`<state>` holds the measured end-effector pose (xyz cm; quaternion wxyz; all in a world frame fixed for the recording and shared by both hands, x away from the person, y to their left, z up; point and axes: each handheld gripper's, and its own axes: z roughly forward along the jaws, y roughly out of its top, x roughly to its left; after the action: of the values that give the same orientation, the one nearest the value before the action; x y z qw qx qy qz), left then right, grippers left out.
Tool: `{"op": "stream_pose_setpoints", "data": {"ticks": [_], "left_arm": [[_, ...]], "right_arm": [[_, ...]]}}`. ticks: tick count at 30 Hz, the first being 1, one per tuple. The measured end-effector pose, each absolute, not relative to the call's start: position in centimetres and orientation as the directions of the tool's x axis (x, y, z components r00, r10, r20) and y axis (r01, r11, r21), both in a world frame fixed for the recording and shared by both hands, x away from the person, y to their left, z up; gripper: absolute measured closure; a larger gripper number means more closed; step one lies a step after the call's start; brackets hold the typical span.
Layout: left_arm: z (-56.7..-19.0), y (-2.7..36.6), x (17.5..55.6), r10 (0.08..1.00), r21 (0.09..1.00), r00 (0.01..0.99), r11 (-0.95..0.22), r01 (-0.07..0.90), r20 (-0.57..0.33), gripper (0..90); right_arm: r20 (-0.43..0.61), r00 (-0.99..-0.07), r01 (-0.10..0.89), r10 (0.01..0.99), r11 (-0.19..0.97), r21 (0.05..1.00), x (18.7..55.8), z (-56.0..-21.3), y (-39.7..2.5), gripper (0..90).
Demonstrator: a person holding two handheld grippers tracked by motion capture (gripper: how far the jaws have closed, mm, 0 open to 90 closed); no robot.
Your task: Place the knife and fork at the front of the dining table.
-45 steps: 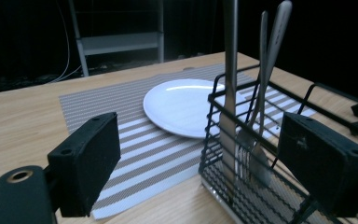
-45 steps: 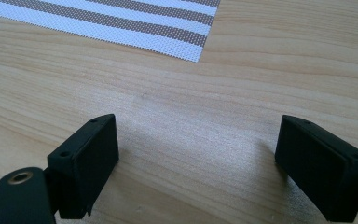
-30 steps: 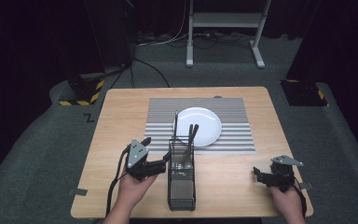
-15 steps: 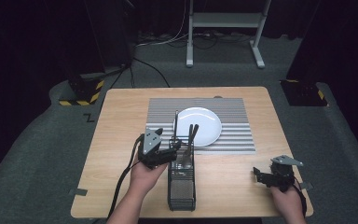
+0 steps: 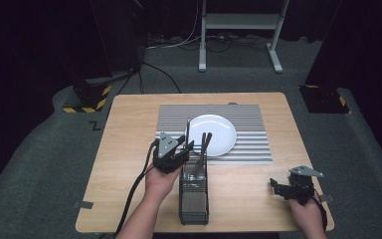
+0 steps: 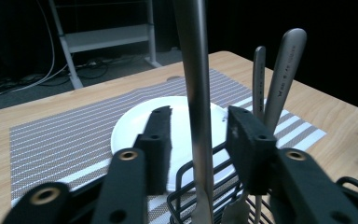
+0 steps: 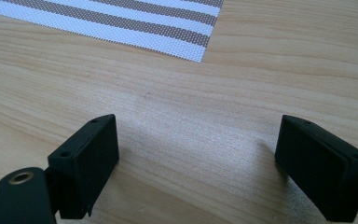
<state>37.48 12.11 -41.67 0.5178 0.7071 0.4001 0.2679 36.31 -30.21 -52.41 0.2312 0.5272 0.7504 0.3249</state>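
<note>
Steel utensil handle (image 6: 196, 93) stands upright between the left gripper's (image 6: 198, 135) open fingers (image 6: 158, 140) — untouched.

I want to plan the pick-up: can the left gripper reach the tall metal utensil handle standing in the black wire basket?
Probably yes: the left gripper has its open jaws on either side of the tall metal utensil handle, with nothing between.

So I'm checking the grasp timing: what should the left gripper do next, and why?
Probably close: the left gripper has its open black jaws on either side of the upright silver utensil handle standing in the black wire caddy, not yet touching it.
</note>
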Motion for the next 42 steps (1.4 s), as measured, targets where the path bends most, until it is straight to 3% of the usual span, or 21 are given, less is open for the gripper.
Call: {"op": "stream_pose_setpoints", "data": {"ticks": [7,22,42], "left_arm": [[-41.9,11.7,37.2,0.850,0.950,0.525,-0.133,0.283,-0.037,79.8],[-41.7,10.3,35.0,0.891,0.957,0.454,-0.136,0.256,0.005,81.8],[-36.8,11.7,32.3,0.896,0.999,0.444,-0.038,0.034,0.020,82.4]], "right_arm": [[-0.005,-0.340,0.640,0.940,0.235,0.731,36.3,-52.4,-30.2,13.4],[-0.003,-0.340,0.641,0.941,0.234,0.731,36.3,-52.4,-30.2,13.4],[-0.004,-0.340,0.640,0.941,0.234,0.732,36.3,-52.4,-30.2,13.3]]}}
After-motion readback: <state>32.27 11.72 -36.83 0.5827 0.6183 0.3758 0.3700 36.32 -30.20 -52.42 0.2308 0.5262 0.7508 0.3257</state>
